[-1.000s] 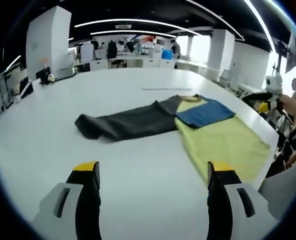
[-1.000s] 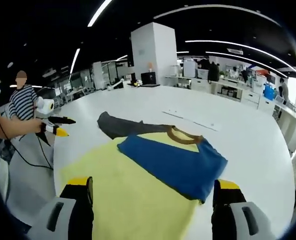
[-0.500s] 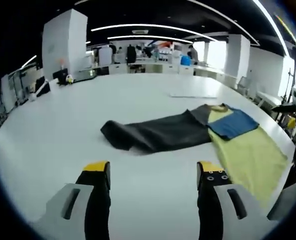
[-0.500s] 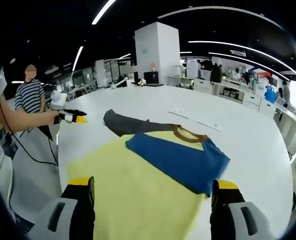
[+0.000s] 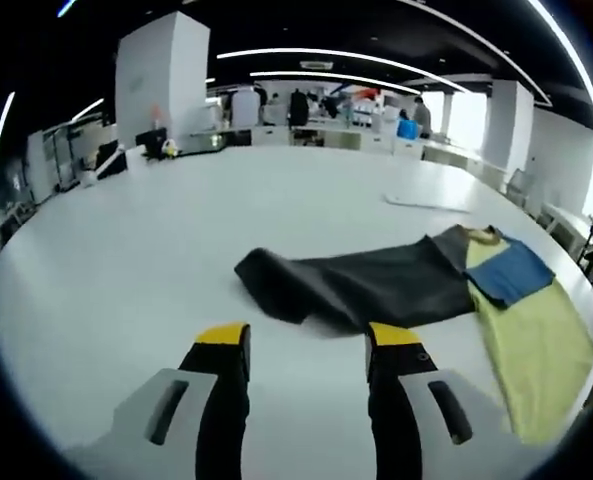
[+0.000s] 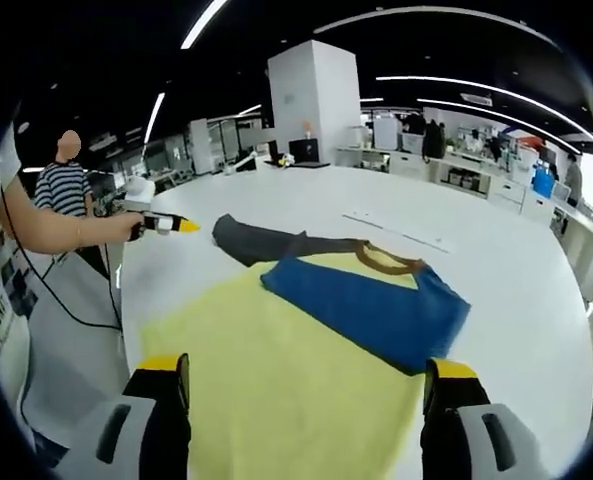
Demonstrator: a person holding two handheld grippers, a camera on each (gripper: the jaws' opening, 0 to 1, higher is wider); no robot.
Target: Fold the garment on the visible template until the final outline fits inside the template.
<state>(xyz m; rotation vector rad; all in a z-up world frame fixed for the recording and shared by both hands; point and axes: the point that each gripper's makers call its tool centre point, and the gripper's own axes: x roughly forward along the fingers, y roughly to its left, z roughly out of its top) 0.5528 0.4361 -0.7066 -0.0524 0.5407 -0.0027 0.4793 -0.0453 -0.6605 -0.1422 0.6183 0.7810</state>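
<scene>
A yellow T-shirt (image 6: 276,370) lies flat on the white table (image 6: 516,300). Its blue sleeve (image 6: 366,305) is folded over the chest below the brown collar (image 6: 381,258). The dark grey sleeve (image 5: 356,285) stretches out away from the body. In the left gripper view the blue sleeve (image 5: 511,270) and yellow body (image 5: 531,340) lie to the right. My left gripper (image 5: 308,338) hovers open just short of the grey sleeve's end. It also shows as the left gripper (image 6: 171,226) beside the grey sleeve (image 6: 256,240). My right gripper (image 6: 304,375) stands wide open over the yellow body.
A thin pale sheet (image 5: 426,202) lies flat on the table beyond the shirt. A person's arm (image 6: 46,235) with a trailing cable holds the left gripper. Another person in a striped shirt (image 6: 61,185) stands past the table edge. Desks and a white pillar (image 6: 311,100) lie beyond.
The left gripper has moved toward the end of the grey sleeve and its jaws have narrowed. The right gripper has stayed wide open over the shirt body.
</scene>
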